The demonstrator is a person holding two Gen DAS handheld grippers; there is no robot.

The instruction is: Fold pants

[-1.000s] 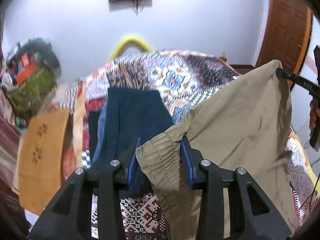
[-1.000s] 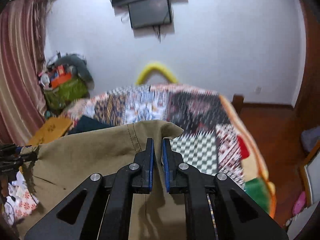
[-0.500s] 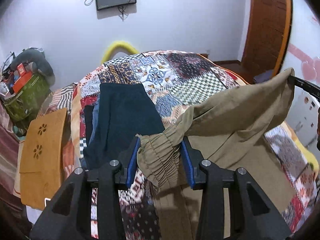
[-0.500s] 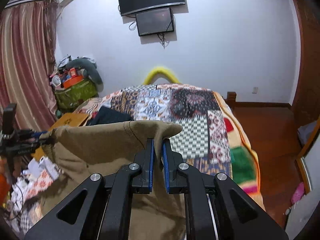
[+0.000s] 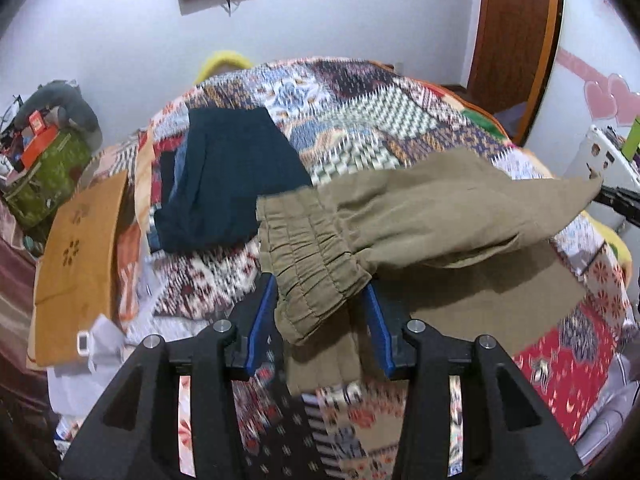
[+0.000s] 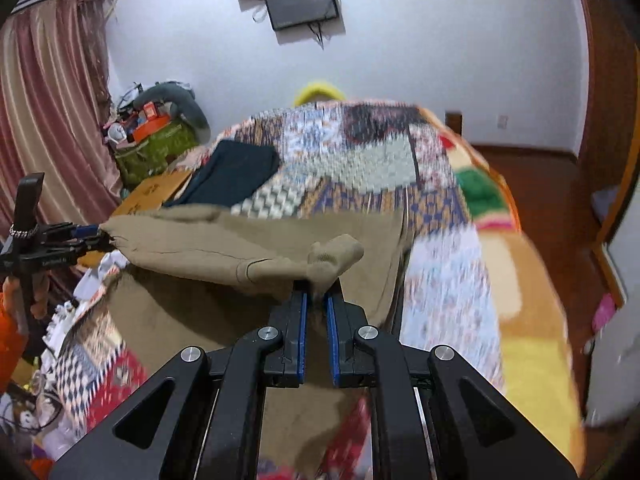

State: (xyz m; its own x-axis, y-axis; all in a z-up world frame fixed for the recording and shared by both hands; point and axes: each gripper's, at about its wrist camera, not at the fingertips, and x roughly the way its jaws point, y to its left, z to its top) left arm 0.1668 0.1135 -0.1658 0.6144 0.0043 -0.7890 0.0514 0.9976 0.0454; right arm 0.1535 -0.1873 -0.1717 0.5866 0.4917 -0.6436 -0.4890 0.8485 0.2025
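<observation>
Khaki pants (image 5: 432, 216) with an elastic waistband hang stretched between my two grippers above a patchwork bedspread (image 5: 360, 120). My left gripper (image 5: 320, 304) is shut on the bunched waistband end. My right gripper (image 6: 316, 300) is shut on the other end of the pants (image 6: 240, 248); it shows at the right edge of the left wrist view (image 5: 620, 200). The lower part of the pants lies on the bed. The left gripper also shows in the right wrist view (image 6: 80, 240).
Folded dark blue garments (image 5: 228, 184) lie on the bed's far left. An orange board (image 5: 80, 256) and a green bag (image 5: 44, 176) stand off the left side. A wooden door (image 5: 516, 40) is at the right. Wall screens (image 6: 304, 0) hang behind.
Both grippers have lowered the pants toward the bed and drawn them out flatter. The cloth hung high and draped before; now it spans low over the bedspread.
</observation>
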